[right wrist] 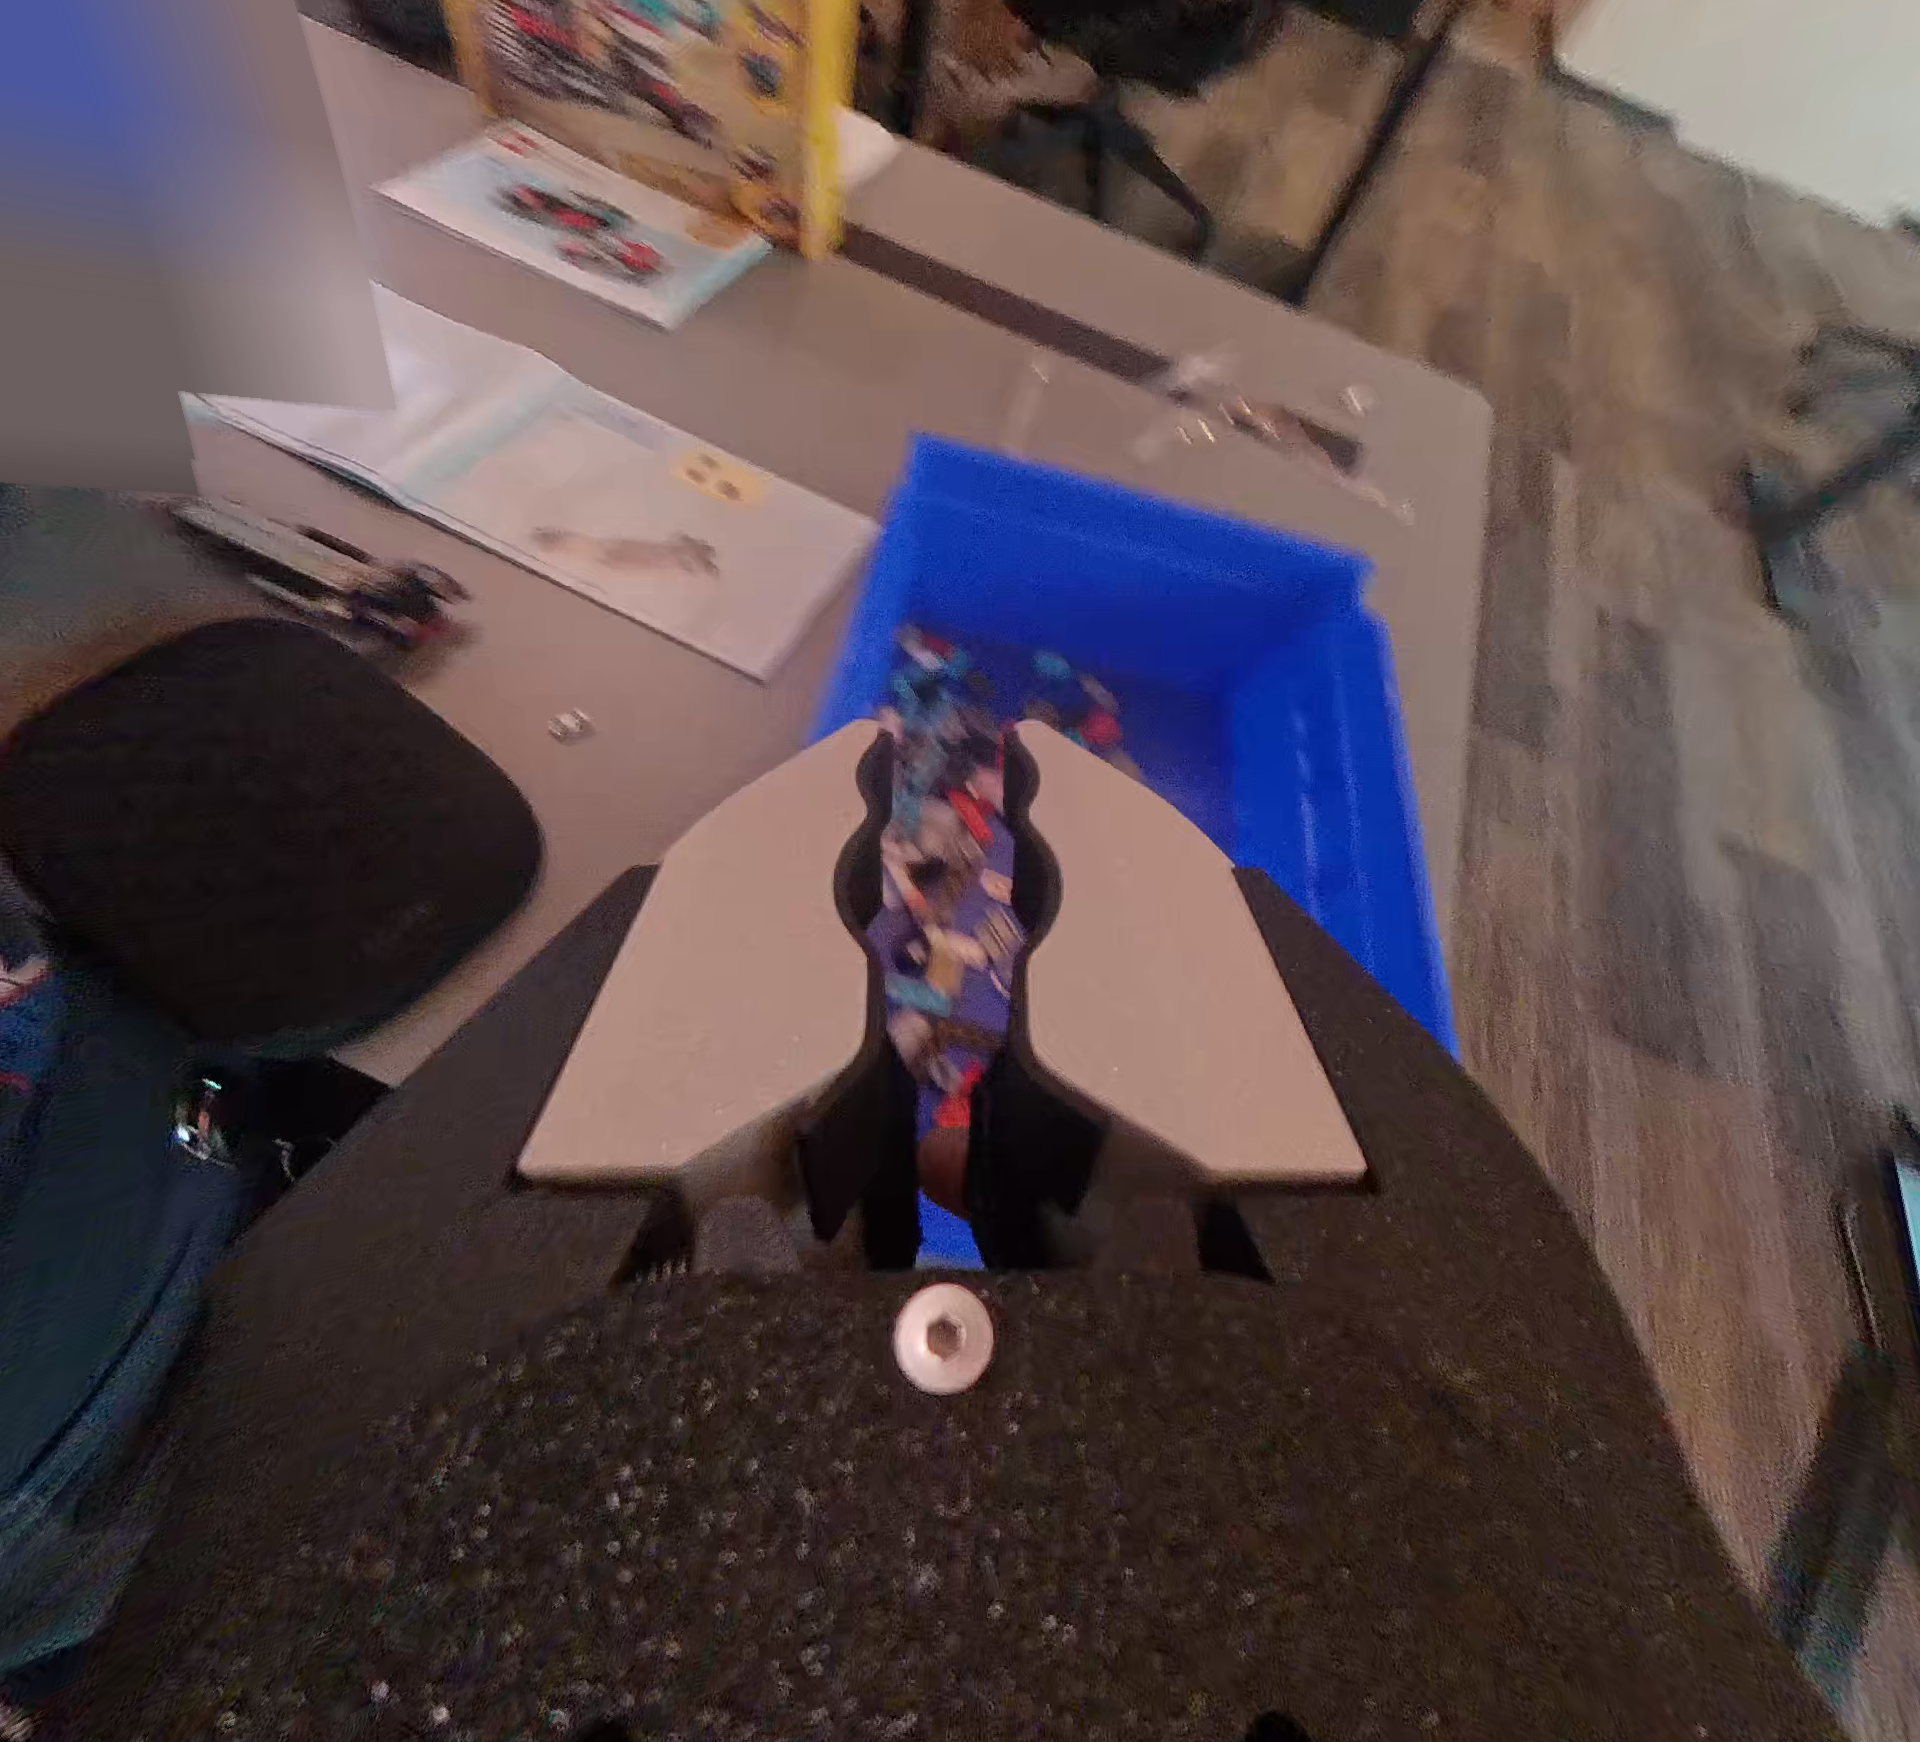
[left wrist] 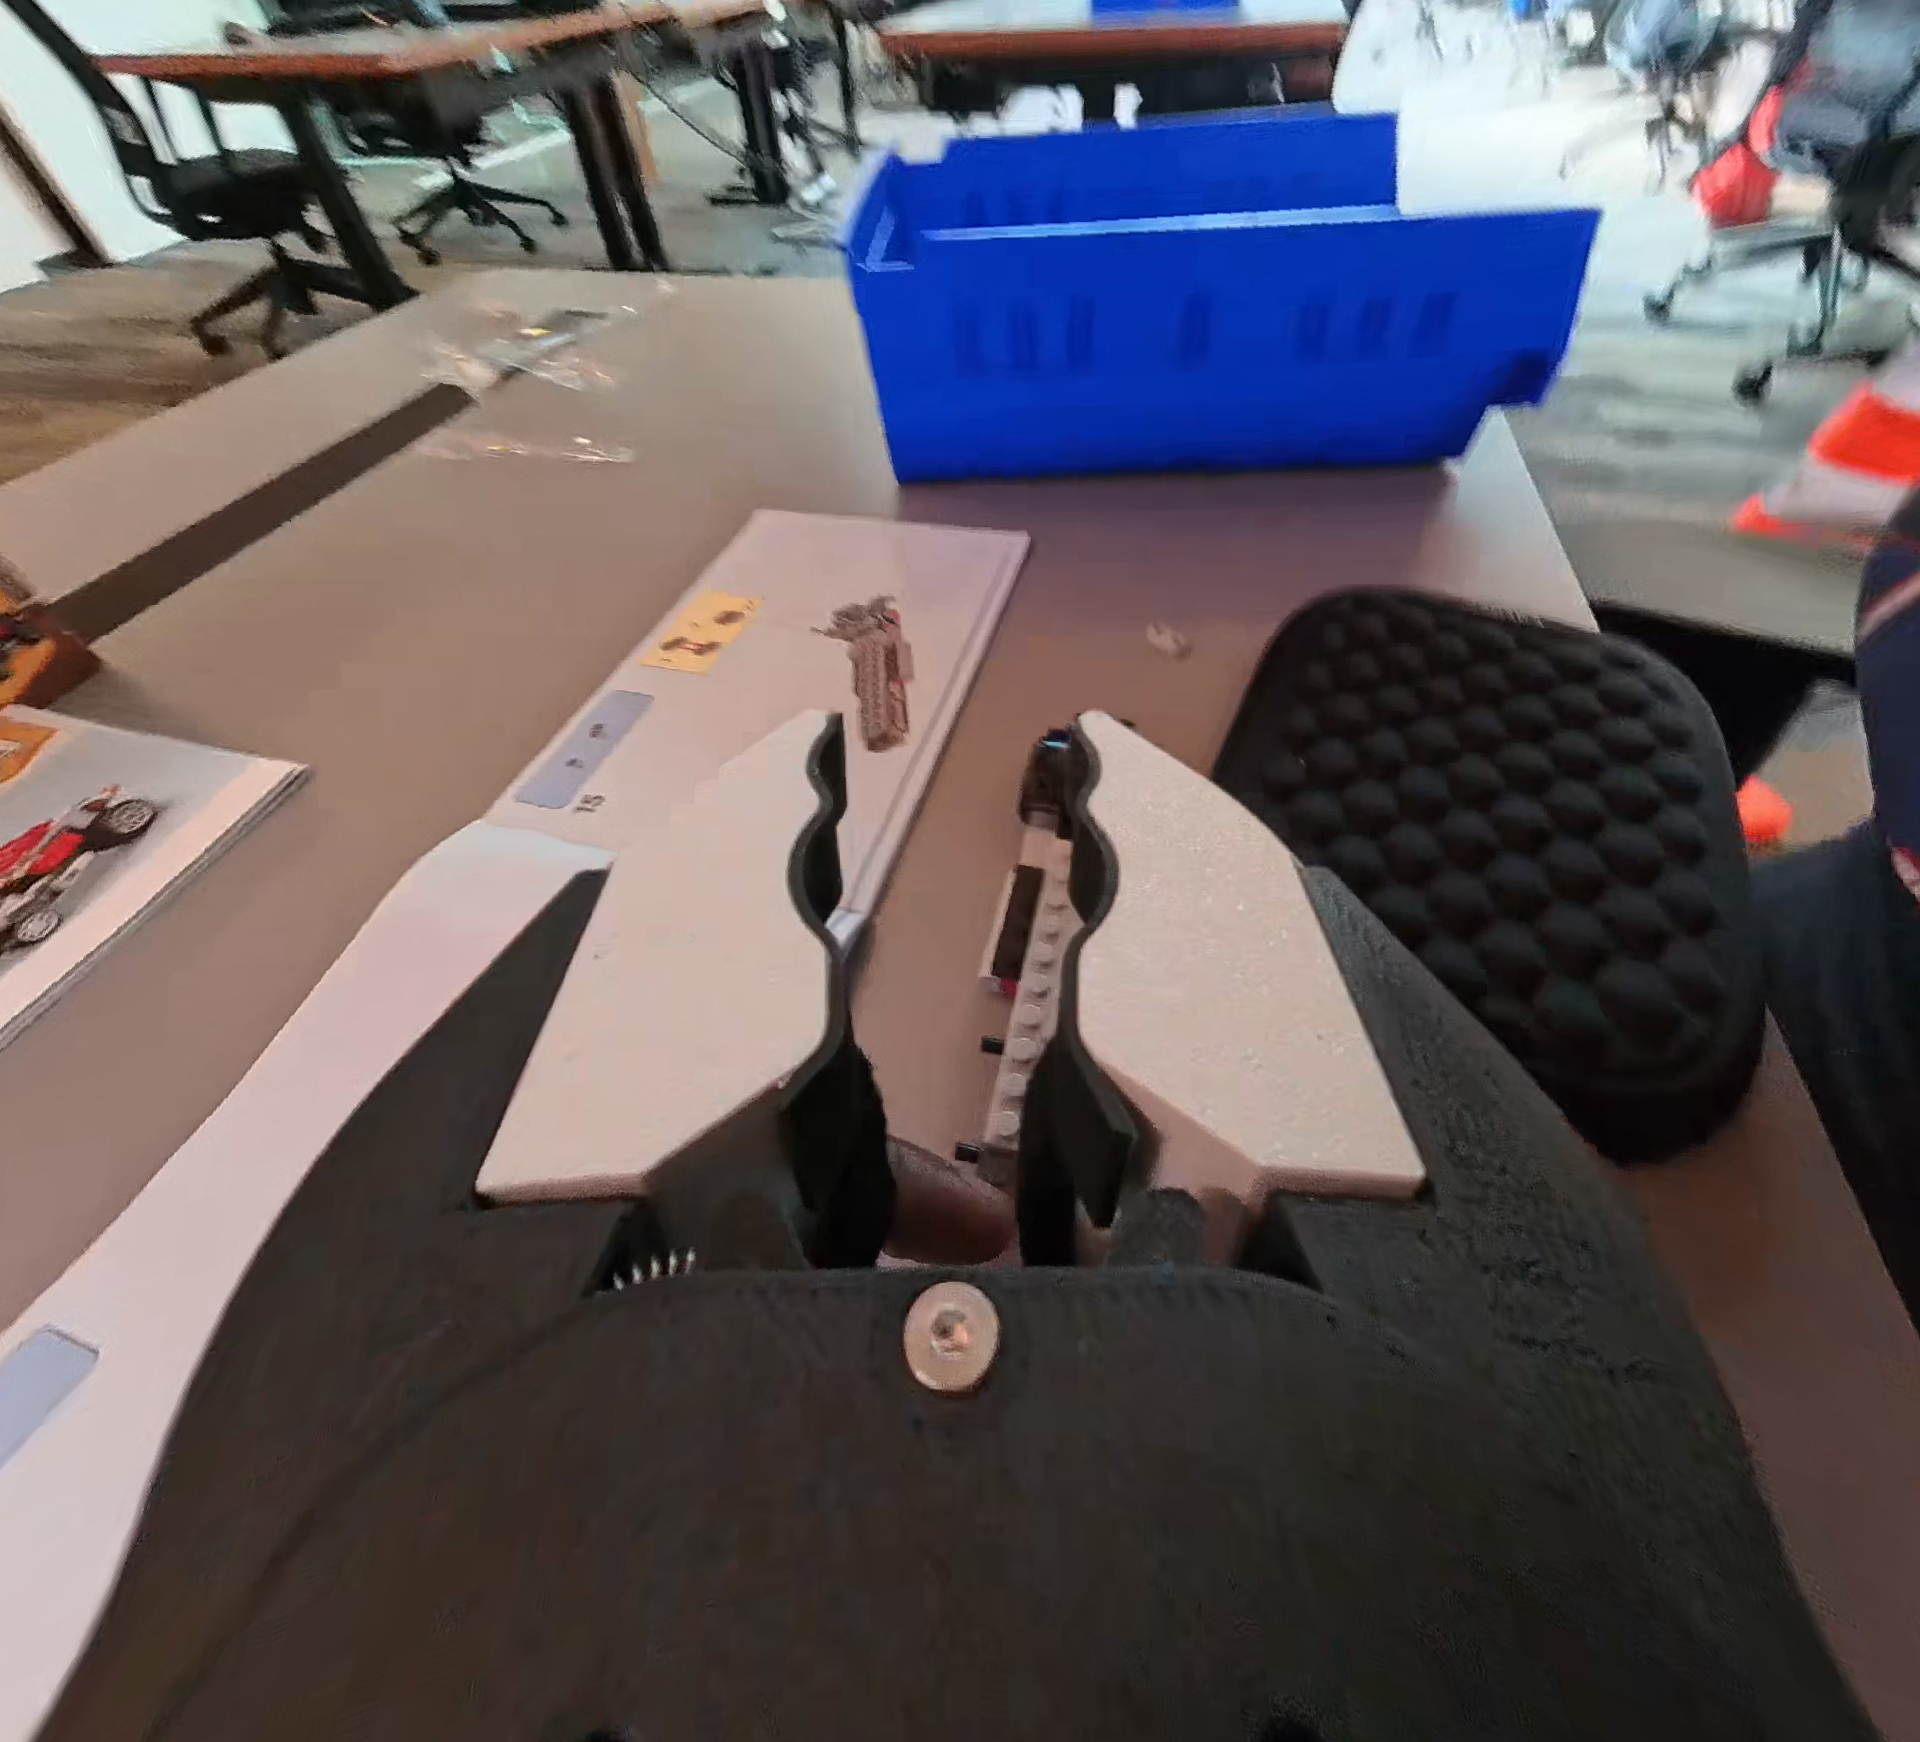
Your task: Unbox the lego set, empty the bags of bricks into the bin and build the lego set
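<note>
Two tools work apart. Left tool [left wrist: 956,736], parted and gripping nothing, straddles the long grey studded lego assembly [left wrist: 1023,954] at lower centre, whose long axis runs toward the frame's top alongside the open instruction booklet [left wrist: 831,612]. Right tool [right wrist: 945,736], parted and empty, hovers over the blue plastic bin [right wrist: 1309,757], likely seeking loose bricks [right wrist: 951,882].

Open instruction booklet [left wrist: 790,705] on the bench [left wrist: 416,570]: one printed step number beside its near-left panel; box [right wrist: 644,9] lettering blurred, unreadable.
</note>
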Available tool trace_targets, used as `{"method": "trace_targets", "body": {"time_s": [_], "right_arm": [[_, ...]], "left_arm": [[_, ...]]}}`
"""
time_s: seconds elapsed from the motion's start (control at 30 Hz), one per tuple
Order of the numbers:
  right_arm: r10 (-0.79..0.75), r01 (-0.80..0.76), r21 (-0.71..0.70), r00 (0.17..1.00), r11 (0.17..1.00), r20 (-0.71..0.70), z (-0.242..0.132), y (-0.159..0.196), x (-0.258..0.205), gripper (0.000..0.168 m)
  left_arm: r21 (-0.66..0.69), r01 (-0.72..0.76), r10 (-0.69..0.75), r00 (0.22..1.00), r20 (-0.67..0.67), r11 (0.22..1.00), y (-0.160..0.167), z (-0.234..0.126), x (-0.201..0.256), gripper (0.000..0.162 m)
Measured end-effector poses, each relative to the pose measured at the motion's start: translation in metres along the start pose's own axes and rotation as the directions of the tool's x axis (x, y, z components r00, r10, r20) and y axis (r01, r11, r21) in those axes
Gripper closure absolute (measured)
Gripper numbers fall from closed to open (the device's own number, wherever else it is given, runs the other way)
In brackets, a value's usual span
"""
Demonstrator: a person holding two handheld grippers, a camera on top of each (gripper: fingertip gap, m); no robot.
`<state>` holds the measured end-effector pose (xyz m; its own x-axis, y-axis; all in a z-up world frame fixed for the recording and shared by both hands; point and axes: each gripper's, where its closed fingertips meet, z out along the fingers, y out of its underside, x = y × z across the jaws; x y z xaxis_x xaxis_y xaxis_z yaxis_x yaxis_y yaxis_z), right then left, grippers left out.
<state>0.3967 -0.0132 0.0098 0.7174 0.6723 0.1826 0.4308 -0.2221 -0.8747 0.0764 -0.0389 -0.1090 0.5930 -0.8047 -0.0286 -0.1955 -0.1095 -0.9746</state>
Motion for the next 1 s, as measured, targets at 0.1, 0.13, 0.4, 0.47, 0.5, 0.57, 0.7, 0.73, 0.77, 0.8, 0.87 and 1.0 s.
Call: {"method": "trace_targets", "body": {"time_s": [0.1, 0.13, 0.4, 0.47, 0.5, 0.57, 0.7, 0.73, 0.77, 0.8, 0.87, 1.0], "right_arm": [[0.050, -0.057, -0.128, 0.997, 0.990, -0.055, -0.001, 0.052, 0.030, 0.144], [0.055, -0.062, -0.158, 0.997, 0.986, -0.045, 0.004, 0.067, 0.034, 0.143], [0.120, -0.057, -0.405, 0.984, 0.913, 0.132, 0.036, 0.139, 0.049, 0.150], [0.063, 0.056, -0.460, 0.969, 0.886, 0.239, 0.048, 0.148, 0.043, 0.150], [0.024, 0.117, -0.463, 0.957, 0.879, 0.288, 0.056, 0.150, 0.040, 0.149], [-0.004, 0.155, -0.438, 0.946, 0.885, 0.325, 0.079, 0.144, 0.037, 0.151], [0.026, 0.132, -0.485, 0.952, 0.865, 0.306, 0.115, 0.151, 0.033, 0.153], [0.038, 0.119, -0.496, 0.955, 0.860, 0.294, 0.121, 0.155, 0.033, 0.152], [0.056, 0.102, -0.505, 0.956, 0.857, 0.288, 0.124, 0.158, 0.033, 0.151], [0.066, 0.087, -0.507, 0.959, 0.858, 0.275, 0.127, 0.159, 0.035, 0.150], [0.065, 0.077, -0.486, 0.961, 0.871, 0.268, 0.132, 0.158, 0.038, 0.150], [0.070, 0.082, -0.518, 0.962, 0.851, 0.266, 0.135, 0.162, 0.039, 0.149]], "left_arm": [[-0.003, 0.068, -0.067, 0.996, 0.061, 0.998, 0.003, -0.006, -0.020, 0.122], [-0.017, 0.075, -0.073, 0.994, 0.079, 0.997, 0.004, -0.008, -0.025, 0.122], [-0.103, 0.022, -0.013, 0.996, 0.088, 0.994, 0.006, 0.000, -0.021, 0.122], [-0.117, 0.008, 0.001, 0.997, 0.072, 0.993, 0.006, 0.005, -0.018, 0.122], [-0.123, 0.003, 0.005, 0.998, 0.064, 0.992, 0.006, 0.007, -0.016, 0.122], [-0.141, -0.007, 0.015, 0.998, 0.057, 0.990, 0.005, 0.012, -0.015, 0.122], [-0.183, -0.039, 0.052, 0.996, 0.070, 0.982, 0.006, 0.017, -0.017, 0.122], [-0.187, -0.042, 0.056, 0.996, 0.070, 0.981, 0.006, 0.018, -0.017, 0.122], [-0.188, -0.044, 0.057, 0.996, 0.069, 0.981, 0.007, 0.019, -0.016, 0.122], [-0.190, -0.044, 0.057, 0.996, 0.067, 0.981, 0.008, 0.019, -0.015, 0.122], [-0.198, -0.043, 0.056, 0.996, 0.065, 0.979, 0.011, 0.018, -0.015, 0.122], [-0.216, -0.039, 0.055, 0.996, 0.069, 0.976, 0.018, 0.014, -0.019, 0.122]]}}
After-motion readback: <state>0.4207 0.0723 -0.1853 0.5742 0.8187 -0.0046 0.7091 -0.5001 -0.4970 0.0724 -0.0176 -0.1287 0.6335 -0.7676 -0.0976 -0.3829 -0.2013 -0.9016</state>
